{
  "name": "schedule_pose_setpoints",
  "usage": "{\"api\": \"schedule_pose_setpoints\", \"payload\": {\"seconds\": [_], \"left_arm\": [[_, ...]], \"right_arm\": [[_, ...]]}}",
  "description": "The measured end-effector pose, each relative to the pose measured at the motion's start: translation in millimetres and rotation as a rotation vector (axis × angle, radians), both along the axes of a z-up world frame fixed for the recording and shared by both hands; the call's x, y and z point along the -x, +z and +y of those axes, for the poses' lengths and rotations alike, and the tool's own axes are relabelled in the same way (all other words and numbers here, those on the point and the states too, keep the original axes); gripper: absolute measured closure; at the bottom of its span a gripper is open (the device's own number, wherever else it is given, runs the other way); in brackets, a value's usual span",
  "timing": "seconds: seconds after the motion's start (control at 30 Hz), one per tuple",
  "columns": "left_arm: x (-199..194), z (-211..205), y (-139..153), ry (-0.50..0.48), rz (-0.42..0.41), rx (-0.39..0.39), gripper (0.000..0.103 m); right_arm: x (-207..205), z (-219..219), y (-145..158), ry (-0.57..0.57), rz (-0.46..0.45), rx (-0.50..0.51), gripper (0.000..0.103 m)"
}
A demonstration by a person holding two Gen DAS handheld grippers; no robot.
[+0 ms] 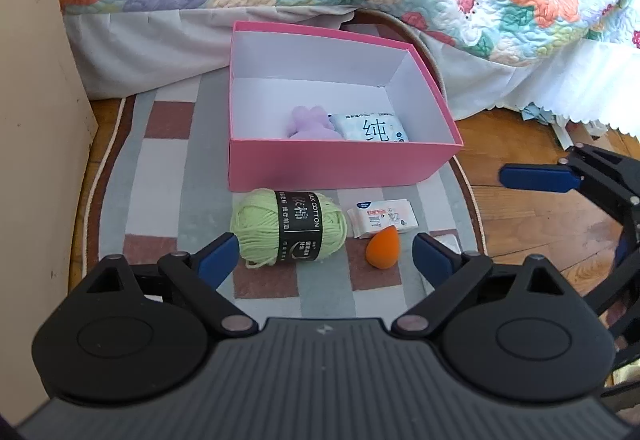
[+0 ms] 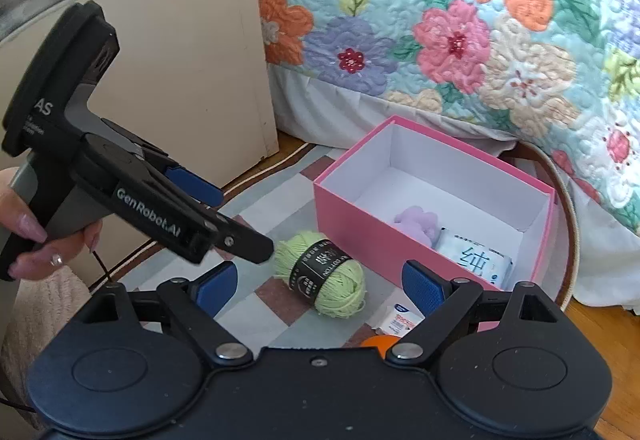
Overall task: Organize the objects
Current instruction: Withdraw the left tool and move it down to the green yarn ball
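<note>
Before pink box (image 1: 336,164): yarn (image 1: 288,226), sponge (image 1: 383,248); left claw (image 1: 326,254) agape, empty.

Both grippers, left gripper (image 1: 324,254) and right gripper (image 2: 318,286), hover with jaws spread wide, gripping nothing.

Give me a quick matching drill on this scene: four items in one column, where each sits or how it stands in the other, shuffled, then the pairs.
Items:
1. green yarn ball
2. purple plush toy
3. orange sponge
4. left hand-held gripper

Places or states:
A. inside the pink box, beside a white wipes pack
B. open, holding nothing
C. on the rug, in front of the box's left end
D. on the rug, just in front of a small tissue pack

Pairs: 1-C, 2-A, 3-D, 4-B
</note>
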State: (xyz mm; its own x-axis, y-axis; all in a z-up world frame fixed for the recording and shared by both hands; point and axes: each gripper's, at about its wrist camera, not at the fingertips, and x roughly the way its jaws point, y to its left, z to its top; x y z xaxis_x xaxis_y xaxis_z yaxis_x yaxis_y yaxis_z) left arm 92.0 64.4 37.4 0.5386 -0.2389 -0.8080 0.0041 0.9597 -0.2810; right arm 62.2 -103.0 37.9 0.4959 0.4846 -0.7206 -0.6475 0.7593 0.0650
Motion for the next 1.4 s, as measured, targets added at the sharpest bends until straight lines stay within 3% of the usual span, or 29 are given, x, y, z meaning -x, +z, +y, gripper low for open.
{"api": "schedule_pose_setpoints", "payload": {"seconds": [0.13, 0.27, 0.4, 0.6, 0.9, 1.1, 1.4], "left_arm": [[2.3, 0.7, -0.8, 0.017, -0.035, -0.053, 0.009], [-0.5, 8.5, -11.5, 0.039, -0.042, -0.036, 0.009], [-3.0, 4.6, -26.2, 0.02, -0.033, -0.091, 0.009], [-10.2, 10.2, -46.3, 0.021, -0.045, -0.042, 0.009], [-14.9, 19.8, -63.0, 0.02, -0.054, 0.04, 0.01], [-23.6, 29.0, -86.7, 0.038, -0.056, 0.105, 0.012], [-31.3, 37.4, -106.9, 0.047, -0.052, 0.166, 0.013]], "right_arm": [[2.5, 9.4, -2.0, 0.046, -0.008, -0.004, 0.011], [4.6, 18.3, -11.4, 0.067, -0.039, 0.033, 0.011], [-4.5, 23.9, -20.6, 0.05, 0.049, 0.021, 0.011], [-15.2, 33.6, -40.7, 0.071, 0.116, 0.036, 0.011], [-36.4, 30.9, -78.9, -0.02, 0.155, 0.014, 0.011], [-36.1, 34.1, -92.7, -0.051, 0.03, 0.026, 0.012], [-40.6, 46.5, -119.7, -0.025, 0.05, 0.034, 0.012]]}}
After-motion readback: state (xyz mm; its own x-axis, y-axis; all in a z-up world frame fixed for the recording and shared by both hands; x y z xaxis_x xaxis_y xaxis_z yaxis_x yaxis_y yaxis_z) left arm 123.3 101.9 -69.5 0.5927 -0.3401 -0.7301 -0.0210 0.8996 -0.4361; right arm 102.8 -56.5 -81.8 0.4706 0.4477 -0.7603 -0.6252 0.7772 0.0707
